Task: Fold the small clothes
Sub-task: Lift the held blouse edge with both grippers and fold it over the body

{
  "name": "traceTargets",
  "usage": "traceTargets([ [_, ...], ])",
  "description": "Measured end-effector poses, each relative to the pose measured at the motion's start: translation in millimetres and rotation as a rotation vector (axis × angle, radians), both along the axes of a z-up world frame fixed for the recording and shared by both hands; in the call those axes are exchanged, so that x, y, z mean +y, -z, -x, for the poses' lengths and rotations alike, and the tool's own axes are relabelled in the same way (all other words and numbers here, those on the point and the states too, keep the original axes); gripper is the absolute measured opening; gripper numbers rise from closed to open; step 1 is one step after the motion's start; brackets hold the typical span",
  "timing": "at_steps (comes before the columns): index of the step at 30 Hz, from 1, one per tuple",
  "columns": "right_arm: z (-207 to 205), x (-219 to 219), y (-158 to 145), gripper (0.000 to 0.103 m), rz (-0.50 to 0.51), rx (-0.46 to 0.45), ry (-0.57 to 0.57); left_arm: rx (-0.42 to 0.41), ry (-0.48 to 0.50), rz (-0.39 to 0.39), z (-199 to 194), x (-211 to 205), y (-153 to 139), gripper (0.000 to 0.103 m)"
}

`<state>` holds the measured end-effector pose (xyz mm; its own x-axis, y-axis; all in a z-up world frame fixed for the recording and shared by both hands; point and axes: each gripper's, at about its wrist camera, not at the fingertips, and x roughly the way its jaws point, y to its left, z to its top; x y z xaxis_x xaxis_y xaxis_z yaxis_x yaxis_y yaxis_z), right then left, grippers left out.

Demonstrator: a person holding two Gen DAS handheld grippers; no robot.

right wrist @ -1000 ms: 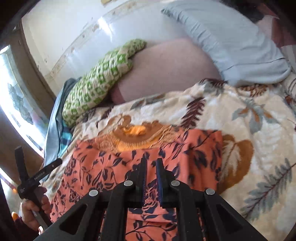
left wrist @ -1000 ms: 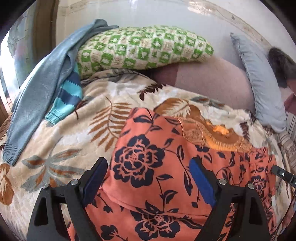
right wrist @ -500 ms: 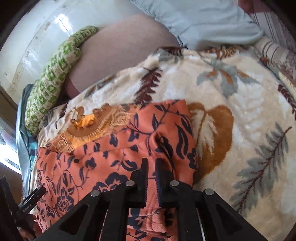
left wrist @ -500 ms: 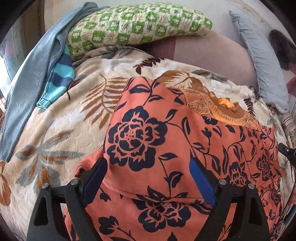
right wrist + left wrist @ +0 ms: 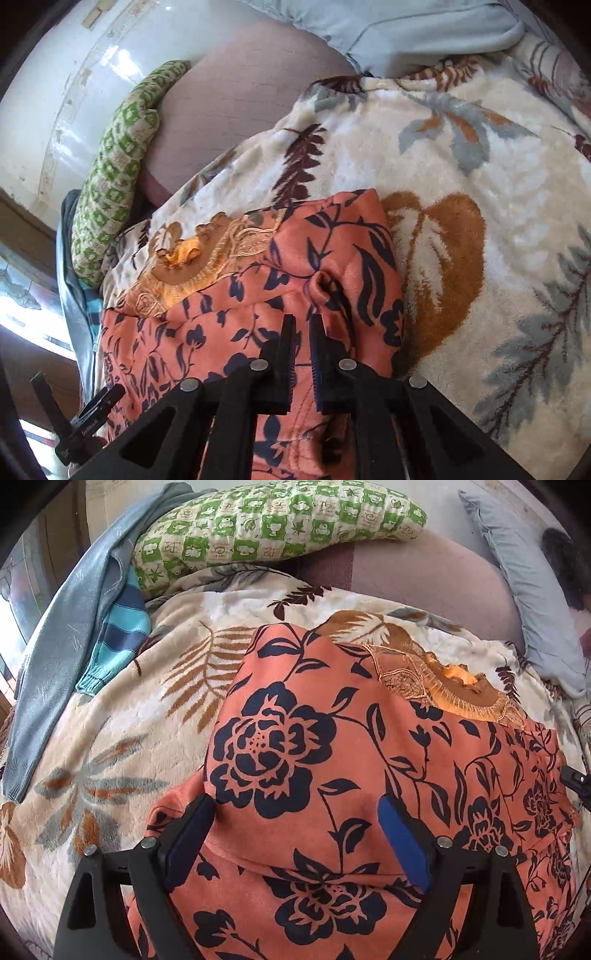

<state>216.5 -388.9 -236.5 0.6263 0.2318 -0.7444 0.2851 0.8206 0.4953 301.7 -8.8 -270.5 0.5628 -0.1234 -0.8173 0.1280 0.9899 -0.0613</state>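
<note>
Left gripper [image 5: 295, 830]: jaws spread wide over the orange floral garment [image 5: 332, 746], gripping nothing.
Right gripper [image 5: 303, 328]: jaws pressed nearly together; whether cloth is pinched between them cannot be told.
Hidden: the garment's near edge runs under both grippers.
Garment: orange with dark flowers, embroidered neckline, sleeve folded over, lying on the leaf-print blanket [image 5: 461, 155].

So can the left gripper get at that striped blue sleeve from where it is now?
Probably yes. The left gripper stands open over the orange floral garment, holding nothing. The striped blue sleeve lies uncovered on the blanket up to its left, only partly tucked under a grey-blue garment.
</note>
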Motion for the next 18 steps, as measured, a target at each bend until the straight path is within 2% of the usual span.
traceTargets([
  [3,9.7,24.0,-3.5,0.011,0.006,0.019,-0.126,0.000,-0.004,-0.027,1.7,2.5,0.5,0.090],
  [5,17.7,41.8,4.2,0.011,0.095,0.085,-0.187,0.030,-0.024,-0.087,-0.7,5.5,9.2,0.090],
  [6,19.5,48.3,12.5,0.011,0.151,0.129,-0.210,0.049,-0.029,-0.098,-2.1,8.2,15.2,0.091],
  [7,21.4,52.4,22.2,0.009,0.186,0.160,-0.233,0.063,-0.033,-0.076,-3.5,12.8,19.3,0.092],
  [9,28.9,53.6,20.6,0.009,0.204,0.117,-0.237,0.077,-0.054,-0.021,-4.4,21.9,18.3,0.092],
  [12,39.7,54.0,8.1,0.009,0.202,0.108,-0.231,0.061,-0.062,-0.022,0.5,24.4,11.6,0.092],
  [15,45.0,56.2,-1.0,0.009,0.217,0.050,-0.225,0.038,-0.039,-0.009,6.7,23.0,9.0,0.092],
  [17,43.0,56.1,3.6,0.009,0.218,0.040,-0.228,0.036,-0.019,-0.065,7.5,19.0,14.3,0.092],
  [18,39.5,57.1,14.1,0.009,0.229,0.079,-0.236,0.049,-0.013,-0.076,6.8,18.8,19.3,0.092],
])
